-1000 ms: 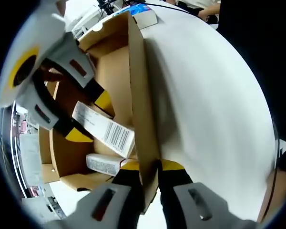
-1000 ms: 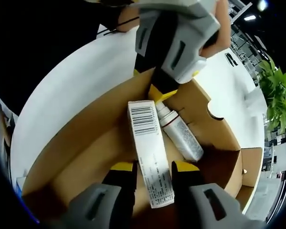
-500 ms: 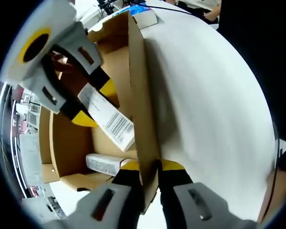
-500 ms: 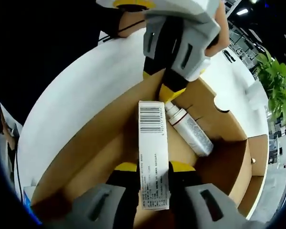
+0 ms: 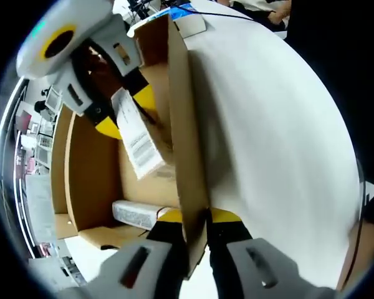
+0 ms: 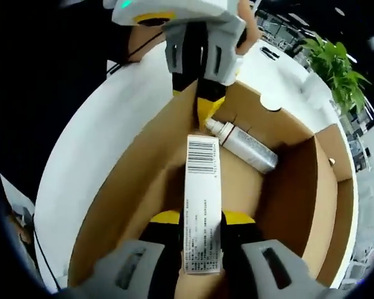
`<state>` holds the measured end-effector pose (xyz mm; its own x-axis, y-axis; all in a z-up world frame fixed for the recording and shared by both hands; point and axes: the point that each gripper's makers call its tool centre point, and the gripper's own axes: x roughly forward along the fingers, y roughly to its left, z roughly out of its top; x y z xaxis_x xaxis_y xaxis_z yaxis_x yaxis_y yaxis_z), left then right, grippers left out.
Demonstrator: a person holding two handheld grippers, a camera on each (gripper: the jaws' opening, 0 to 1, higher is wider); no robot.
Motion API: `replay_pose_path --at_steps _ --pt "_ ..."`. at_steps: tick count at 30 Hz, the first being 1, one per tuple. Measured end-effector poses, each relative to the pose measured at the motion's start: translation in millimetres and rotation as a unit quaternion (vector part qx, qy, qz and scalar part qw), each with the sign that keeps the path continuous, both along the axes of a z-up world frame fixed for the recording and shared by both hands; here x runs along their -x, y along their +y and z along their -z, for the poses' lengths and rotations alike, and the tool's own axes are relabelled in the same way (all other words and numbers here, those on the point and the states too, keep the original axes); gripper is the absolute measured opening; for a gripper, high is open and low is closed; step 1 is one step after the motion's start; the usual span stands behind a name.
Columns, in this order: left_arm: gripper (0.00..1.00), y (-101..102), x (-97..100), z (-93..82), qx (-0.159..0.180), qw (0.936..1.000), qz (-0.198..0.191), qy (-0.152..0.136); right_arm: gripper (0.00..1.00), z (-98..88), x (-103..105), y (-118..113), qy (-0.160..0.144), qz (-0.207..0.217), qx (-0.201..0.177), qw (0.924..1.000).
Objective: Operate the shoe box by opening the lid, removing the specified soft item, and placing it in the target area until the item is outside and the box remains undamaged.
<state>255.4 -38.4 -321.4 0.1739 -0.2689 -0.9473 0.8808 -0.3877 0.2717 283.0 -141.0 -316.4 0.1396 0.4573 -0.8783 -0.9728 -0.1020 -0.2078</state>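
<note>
Left gripper view: the left hand-held gripper [image 5: 195, 219] pinches the upright side wall of the open cardboard shoe box [image 5: 181, 124] between its yellow-tipped jaws, which are closed tight on the card edge. The box sits on a white counter [image 5: 274, 137]. Over the box, the right hand-held gripper [image 5: 126, 107] comes in from the upper left, its jaws clamped on one end of a long white carton [image 5: 137, 137] printed with small text; the carton hangs tilted in the air above the box floor. A silvery tube [image 5: 136, 213] lies on the bottom of the box near the left gripper. A blue-and-white item [image 5: 187, 17] rests on the counter beyond the far end of the box.

Right gripper view: the right hand-held gripper [image 6: 202, 218] holds the white carton [image 6: 202, 199] between its jaws, barcode end pointing away, the carton raised over the box interior. The shoe box [image 6: 131, 193] spreads brown below it, and the silvery tube [image 6: 243, 144] lies on the box floor towards the far wall. Across the box, the left hand-held gripper [image 6: 204, 103] grips the far wall's rim, a person's hand [image 6: 140, 40] behind it. A green potted plant [image 6: 330, 62] stands beyond the counter [image 6: 93, 143].
</note>
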Motion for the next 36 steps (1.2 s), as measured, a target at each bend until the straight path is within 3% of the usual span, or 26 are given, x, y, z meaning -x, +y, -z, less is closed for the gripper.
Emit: replay_pose_path --at_steps 4,9,22,36 --pt "0.09 0 -0.3 0.0 0.000 1.0000 0.000 0.000 0.21 -1.6 -5 -10 -0.010 0.049 -0.025 0.9984" --pt "0.09 0 -0.6 0.1 0.000 1.0000 0.000 0.000 0.21 -2.5 -2 -19 -0.003 0.073 -0.042 0.9965" --pt "0.09 0 -0.9 0.2 -0.001 1.0000 -0.001 0.000 0.21 -1.5 0 -32 -0.003 0.108 -0.050 0.9928" --pt "0.09 0 0.3 0.1 0.000 1.0000 -0.002 0.000 0.22 1.0 4 -30 -0.002 0.109 -0.056 0.9924"
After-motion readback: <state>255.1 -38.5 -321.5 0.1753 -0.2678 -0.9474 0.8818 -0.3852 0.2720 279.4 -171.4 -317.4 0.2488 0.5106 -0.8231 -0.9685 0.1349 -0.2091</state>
